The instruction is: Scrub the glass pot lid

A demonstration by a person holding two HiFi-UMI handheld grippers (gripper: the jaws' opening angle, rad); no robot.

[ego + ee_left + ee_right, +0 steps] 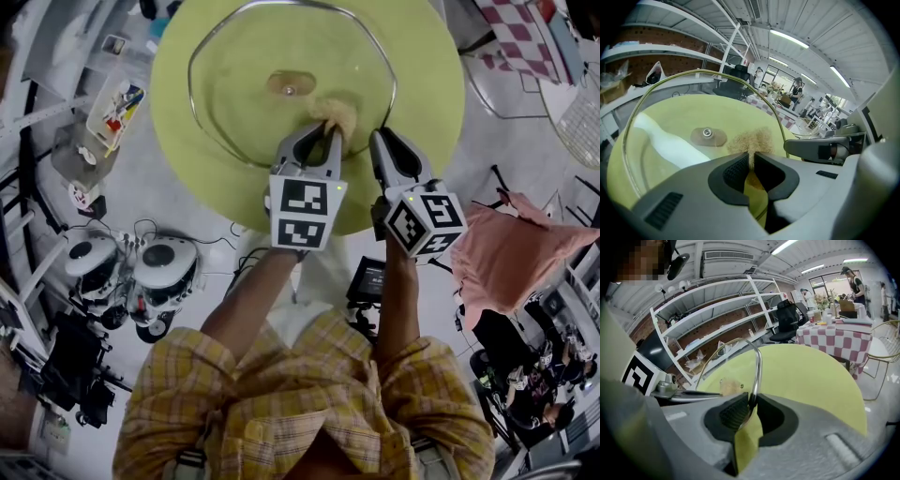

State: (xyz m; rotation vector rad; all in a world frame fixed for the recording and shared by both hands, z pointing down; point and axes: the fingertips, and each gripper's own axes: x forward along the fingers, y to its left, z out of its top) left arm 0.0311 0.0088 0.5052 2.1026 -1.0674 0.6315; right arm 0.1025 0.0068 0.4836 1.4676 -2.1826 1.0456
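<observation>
A round glass pot lid (239, 80) with a metal rim and a centre knob (289, 86) lies over a lime-green round table (187, 141). My left gripper (330, 127) is shut on a tan fibrous scrubber (339, 114), which rests on the glass near the knob. In the left gripper view the scrubber (751, 140) fluffs out past the closed pads, with the knob (708, 135) just beyond. My right gripper (382, 139) is shut on the lid's metal rim (757, 369), which runs up from between its pads in the right gripper view, so the lid stands tilted.
A pink cloth (511, 253) drapes over something at the right. White robot parts (141, 267) and cables lie on the floor at the left. A checkered tablecloth table (834, 341) and shelving (717, 319) stand beyond the green table.
</observation>
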